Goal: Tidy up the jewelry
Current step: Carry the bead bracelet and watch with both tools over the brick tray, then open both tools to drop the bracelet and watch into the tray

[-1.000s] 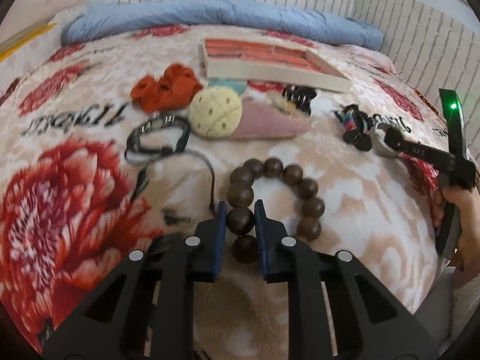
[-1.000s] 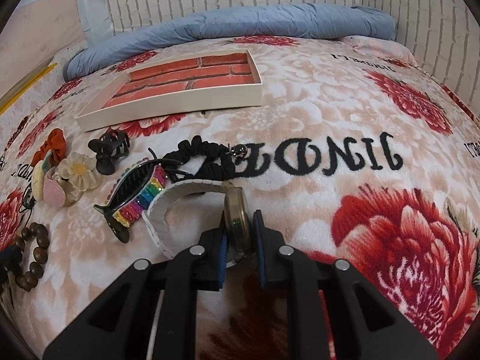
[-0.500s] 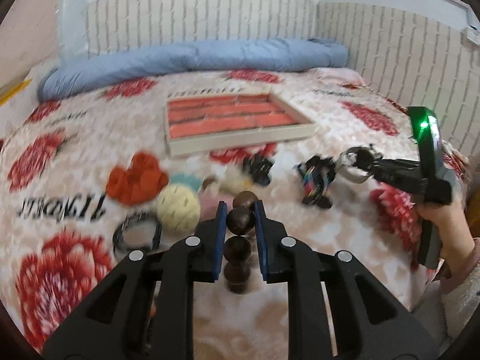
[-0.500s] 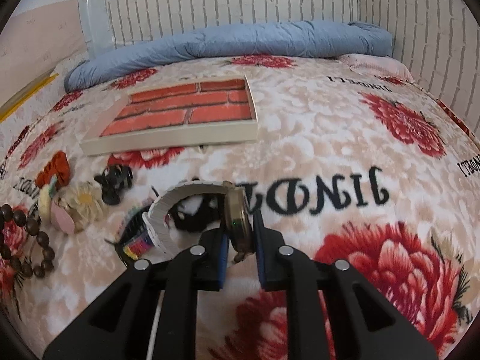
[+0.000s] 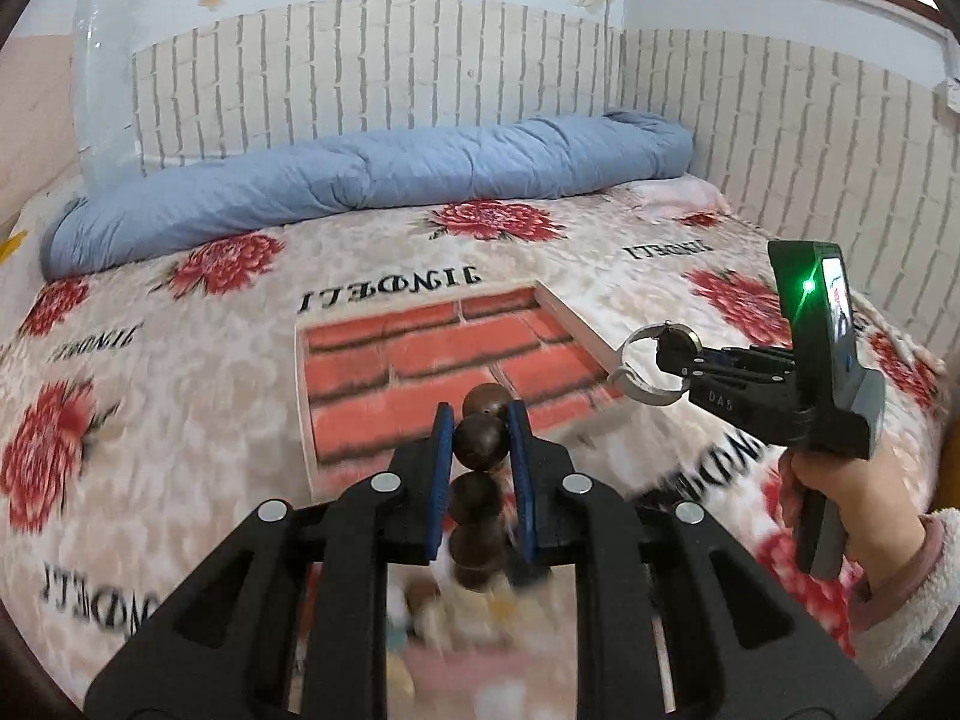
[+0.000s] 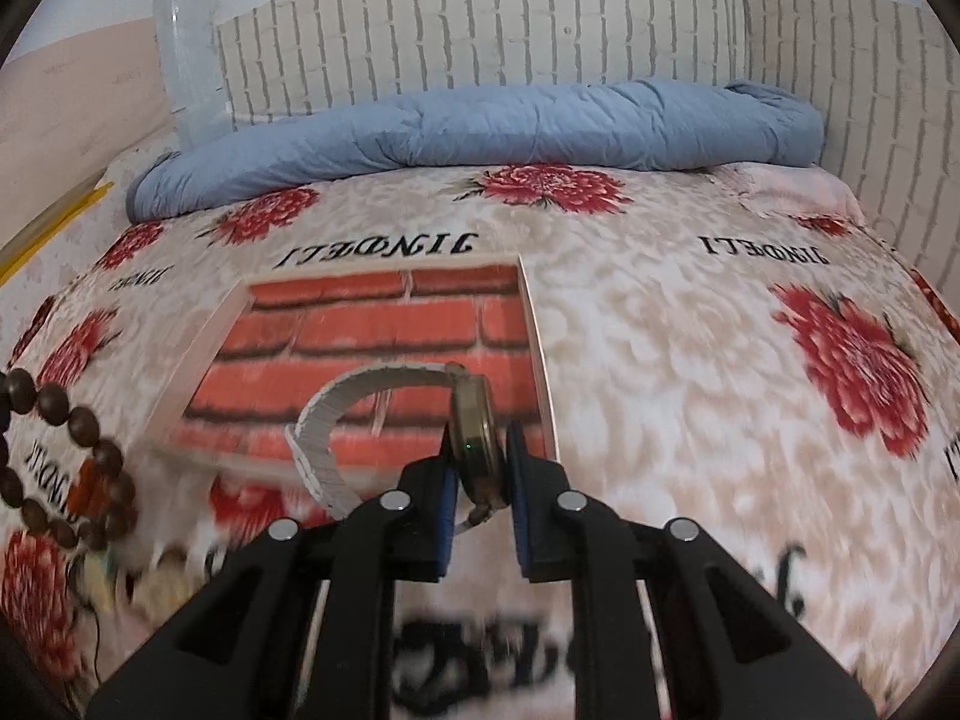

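My left gripper (image 5: 480, 444) is shut on a dark wooden bead bracelet (image 5: 478, 441) that hangs below the fingers, held above the bed in front of the brick-patterned tray (image 5: 420, 360). The bracelet also shows at the left edge of the right wrist view (image 6: 90, 438). My right gripper (image 6: 480, 468) is shut on the case of a watch with a white band (image 6: 336, 420), held over the tray's near right part (image 6: 384, 330). In the left wrist view the right gripper (image 5: 672, 354) holds the watch (image 5: 651, 369) by the tray's right corner.
A floral blanket (image 6: 690, 360) covers the bed. A rolled blue duvet (image 5: 372, 180) lies along the brick-pattern wall at the back. Blurred hair accessories lie below the left gripper (image 5: 432, 612) and at the lower left of the right wrist view (image 6: 120, 570).
Both grippers have lifted their items off the blanket and moved forward toward the tray. The other accessories have dropped below and behind the grippers.
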